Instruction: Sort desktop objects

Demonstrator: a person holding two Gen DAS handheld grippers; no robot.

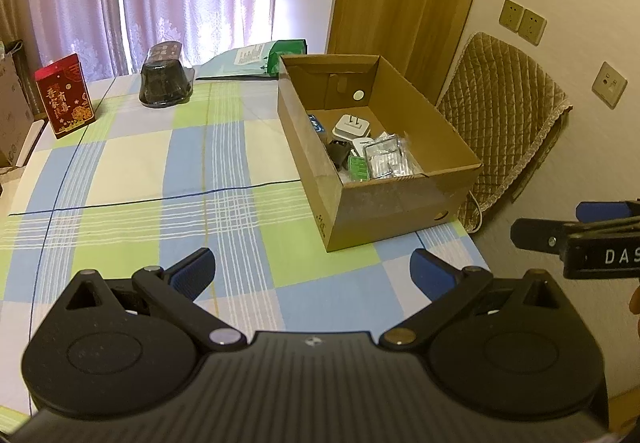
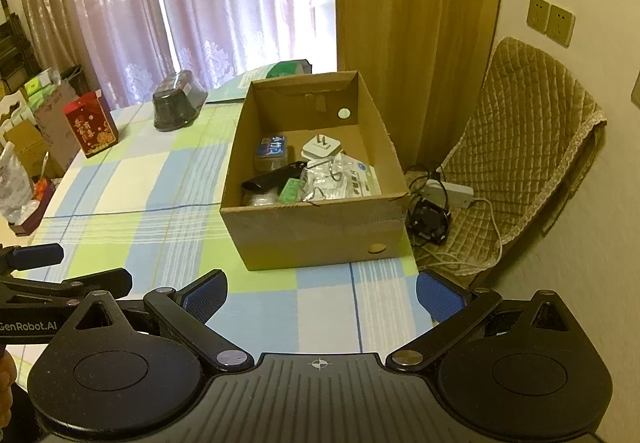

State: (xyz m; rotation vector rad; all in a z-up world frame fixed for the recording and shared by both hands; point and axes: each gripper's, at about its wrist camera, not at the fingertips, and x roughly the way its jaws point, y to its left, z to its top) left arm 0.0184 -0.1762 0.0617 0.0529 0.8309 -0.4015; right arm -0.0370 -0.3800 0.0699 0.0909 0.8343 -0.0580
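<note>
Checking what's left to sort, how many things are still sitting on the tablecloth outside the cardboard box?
3: a red box at the far left edge, a dark wrapped container at the far middle, and a green-and-white package behind the cardboard box. The box may hide others.

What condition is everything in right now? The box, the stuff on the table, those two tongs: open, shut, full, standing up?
Left tongs: open, holding nothing.
Right tongs: open, holding nothing.
Cardboard box: lidless, upright on the table, partly filled with small items.
White plug adapter: inside the box, prongs pointing up.
Red packet: standing upright on the tablecloth.
Dark container: resting on the table, outside the box.
Checked tablecloth: spread flat.
</note>
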